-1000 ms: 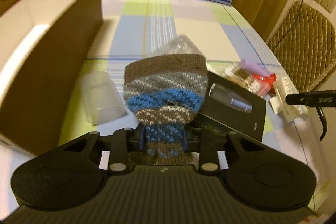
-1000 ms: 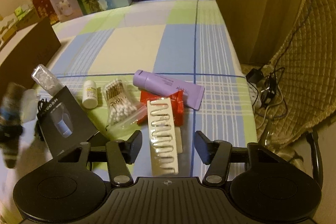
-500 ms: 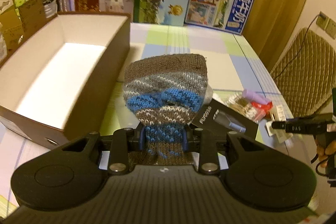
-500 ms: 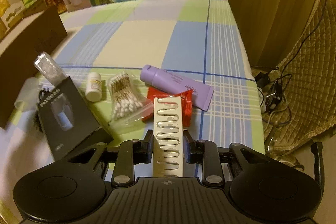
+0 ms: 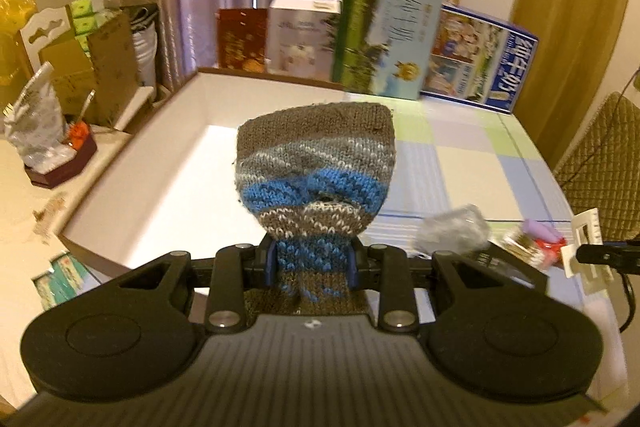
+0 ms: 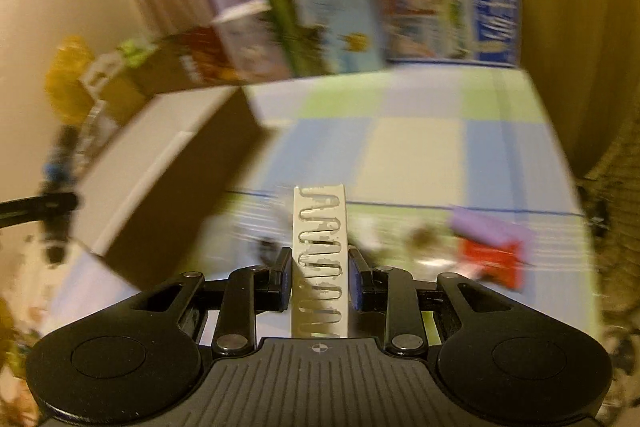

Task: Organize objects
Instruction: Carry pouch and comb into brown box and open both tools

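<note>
Both grippers lifted off the table since the earlier frames; right jaws have just been closing onto the card.
Left gripper [image 5: 312, 263] is clamped tight on a striped knitted pouch [image 5: 314, 179], held above the open cardboard box [image 5: 132, 163]. Right gripper [image 6: 319, 279] pinches a white slotted card [image 6: 320, 259] upright, above the checked tablecloth [image 6: 420, 155]; purple tube [image 6: 490, 229] and red packet [image 6: 490, 261] lie blurred at right.
</note>
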`<state>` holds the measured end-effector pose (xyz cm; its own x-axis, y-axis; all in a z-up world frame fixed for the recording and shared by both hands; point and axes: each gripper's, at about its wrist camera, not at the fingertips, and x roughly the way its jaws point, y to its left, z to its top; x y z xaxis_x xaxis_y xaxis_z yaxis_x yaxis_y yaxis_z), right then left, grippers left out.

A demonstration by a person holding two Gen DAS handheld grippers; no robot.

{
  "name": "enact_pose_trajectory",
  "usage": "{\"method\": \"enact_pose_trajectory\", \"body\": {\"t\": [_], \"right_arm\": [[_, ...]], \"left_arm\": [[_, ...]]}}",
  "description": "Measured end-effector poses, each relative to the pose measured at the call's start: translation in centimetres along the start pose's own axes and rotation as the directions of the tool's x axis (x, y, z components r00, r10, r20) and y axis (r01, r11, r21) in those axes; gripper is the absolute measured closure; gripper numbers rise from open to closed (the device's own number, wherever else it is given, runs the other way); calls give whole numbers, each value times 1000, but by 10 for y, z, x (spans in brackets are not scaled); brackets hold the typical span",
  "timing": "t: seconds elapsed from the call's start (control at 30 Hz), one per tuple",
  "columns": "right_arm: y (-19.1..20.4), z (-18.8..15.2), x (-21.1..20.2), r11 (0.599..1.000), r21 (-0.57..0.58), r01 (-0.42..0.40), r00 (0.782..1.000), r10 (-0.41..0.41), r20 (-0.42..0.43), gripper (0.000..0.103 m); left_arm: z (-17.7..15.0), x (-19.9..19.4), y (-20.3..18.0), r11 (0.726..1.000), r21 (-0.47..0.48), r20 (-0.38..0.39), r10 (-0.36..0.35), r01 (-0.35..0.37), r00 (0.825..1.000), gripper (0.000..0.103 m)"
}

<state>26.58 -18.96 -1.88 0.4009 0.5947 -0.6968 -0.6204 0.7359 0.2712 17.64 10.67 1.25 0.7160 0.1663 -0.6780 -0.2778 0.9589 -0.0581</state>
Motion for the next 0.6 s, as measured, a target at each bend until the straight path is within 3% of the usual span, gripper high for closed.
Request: {"method": "enact_pose_trajectory", "body": {"t": [0.17, 0.33, 0.6], "right_arm": [[82, 19, 34, 992, -36, -123, 992, 123, -2, 78], [158, 35, 74, 978, -90, -188, 982, 189, 0, 78], [234, 45, 141, 978, -137, -155, 987, 149, -54, 78]], "left_arm": [[18, 8, 46, 1000, 12, 1, 7, -7, 1000, 76], [32, 27, 85, 999, 34, -37, 3, -2, 999, 76], [36, 68, 124, 996, 79, -127, -24, 34, 992, 75]]}}
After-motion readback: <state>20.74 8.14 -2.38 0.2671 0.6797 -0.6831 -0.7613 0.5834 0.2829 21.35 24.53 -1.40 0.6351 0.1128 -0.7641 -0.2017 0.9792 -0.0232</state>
